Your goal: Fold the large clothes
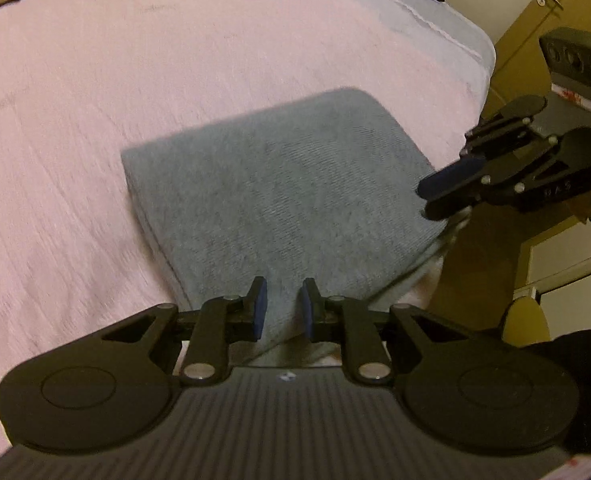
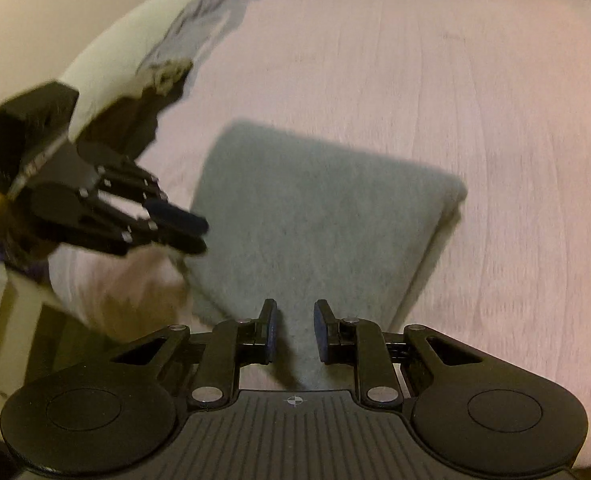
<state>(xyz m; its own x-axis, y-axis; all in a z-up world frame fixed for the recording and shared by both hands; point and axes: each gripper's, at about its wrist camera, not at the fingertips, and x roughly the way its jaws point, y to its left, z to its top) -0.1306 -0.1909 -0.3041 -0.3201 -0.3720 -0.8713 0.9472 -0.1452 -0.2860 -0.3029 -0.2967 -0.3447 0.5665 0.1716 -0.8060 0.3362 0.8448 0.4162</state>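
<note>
In the left wrist view, the folded grey garment (image 1: 279, 192) lies on the pink bedspread (image 1: 95, 120) near the bed edge; the left gripper (image 1: 283, 312) is spread above its near corner, holding nothing. In the right wrist view, the right gripper (image 2: 295, 330) – also spread – hovers over the same garment.

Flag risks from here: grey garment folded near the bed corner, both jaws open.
1. The folded grey garment lies close to the edge of the pink bedspread; a nudge could push it off.
2. The right gripper hovers by the garment's side edge, so a sweep may snag a layer and undo the fold.
3. The left gripper sits over the near edge, jaws open; closing could pinch bedspread too.
</note>
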